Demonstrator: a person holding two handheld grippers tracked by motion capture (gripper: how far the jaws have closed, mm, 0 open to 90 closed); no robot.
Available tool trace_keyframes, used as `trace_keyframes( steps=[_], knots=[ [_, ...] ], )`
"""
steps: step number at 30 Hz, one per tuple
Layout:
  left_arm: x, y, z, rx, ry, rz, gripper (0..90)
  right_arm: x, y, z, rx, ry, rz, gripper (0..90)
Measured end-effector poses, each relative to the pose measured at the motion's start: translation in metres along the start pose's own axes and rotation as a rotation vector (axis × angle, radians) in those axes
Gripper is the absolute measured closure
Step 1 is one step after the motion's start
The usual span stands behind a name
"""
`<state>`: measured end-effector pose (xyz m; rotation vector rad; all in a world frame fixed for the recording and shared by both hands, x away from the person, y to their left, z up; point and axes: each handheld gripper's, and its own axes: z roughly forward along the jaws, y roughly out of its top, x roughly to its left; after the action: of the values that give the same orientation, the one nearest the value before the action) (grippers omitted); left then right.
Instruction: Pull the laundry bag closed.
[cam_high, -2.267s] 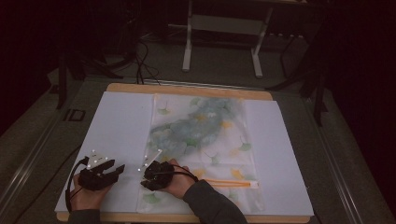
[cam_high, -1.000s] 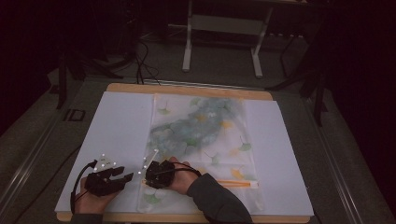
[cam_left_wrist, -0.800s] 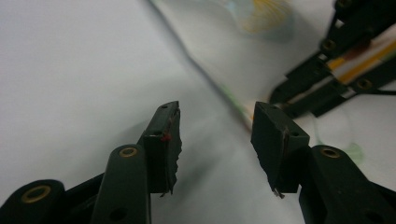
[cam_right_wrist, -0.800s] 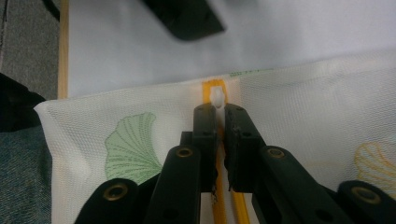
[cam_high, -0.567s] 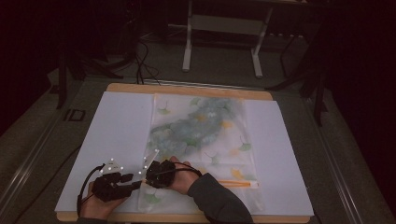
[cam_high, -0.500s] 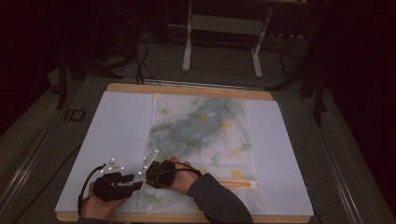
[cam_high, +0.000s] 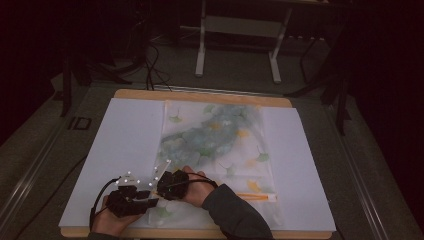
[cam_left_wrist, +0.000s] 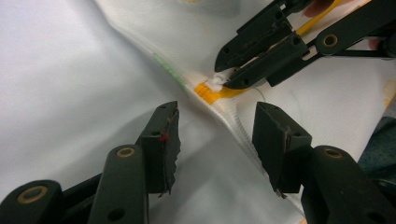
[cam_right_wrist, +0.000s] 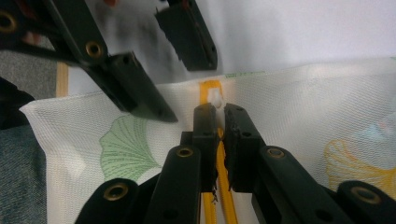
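Note:
A white mesh bag printed with ginkgo leaves lies flat on the paper-covered table. An orange zipper runs along its near edge. My right gripper is shut on the small white zipper pull at the zipper's left end, with the orange tape passing between its jaws. My left gripper is open just to its left. In the left gripper view its jaws straddle the bag's seam, a short way from the pull and the right gripper.
White paper covers a wooden tabletop. Both hands work at the near left edge. A metal stand and cables are on the dark floor beyond the table.
My left gripper has slid right along the near edge until its jaws reach the bag's corner beside the right gripper. The right gripper has stayed on the zipper pull.

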<state>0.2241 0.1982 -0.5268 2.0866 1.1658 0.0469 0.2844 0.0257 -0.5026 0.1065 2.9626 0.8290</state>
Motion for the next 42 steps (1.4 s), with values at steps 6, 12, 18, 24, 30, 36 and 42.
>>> trace_keyframes(
  steps=[6, 12, 18, 24, 30, 36, 42],
  knots=[
    [-0.002, 0.002, 0.006, 0.014, -0.027, -0.006, 53.4, 0.001, 0.001, -0.002, -0.001, -0.016, -0.011, 84.0],
    [-0.002, 0.004, 0.010, 0.028, -0.041, 0.000, 58.8, 0.001, 0.001, -0.006, -0.002, -0.021, -0.020, 84.0],
    [-0.002, 0.005, 0.014, 0.040, -0.066, 0.001, 63.9, 0.001, 0.001, -0.009, -0.001, -0.022, -0.030, 84.0],
    [0.000, 0.006, 0.017, 0.046, -0.095, -0.005, 75.5, 0.001, 0.000, -0.009, 0.000, -0.019, -0.028, 84.0],
    [-0.001, 0.006, 0.017, 0.047, -0.096, 0.003, 87.2, -0.001, -0.005, -0.008, -0.004, -0.016, -0.027, 84.0],
    [-0.001, 0.006, 0.016, 0.040, -0.094, 0.011, 88.0, -0.003, -0.008, -0.008, -0.010, -0.001, -0.016, 84.1],
    [-0.002, 0.006, 0.015, 0.031, -0.094, 0.015, 88.2, -0.004, -0.012, -0.007, -0.017, 0.013, -0.008, 84.1]
  ],
)
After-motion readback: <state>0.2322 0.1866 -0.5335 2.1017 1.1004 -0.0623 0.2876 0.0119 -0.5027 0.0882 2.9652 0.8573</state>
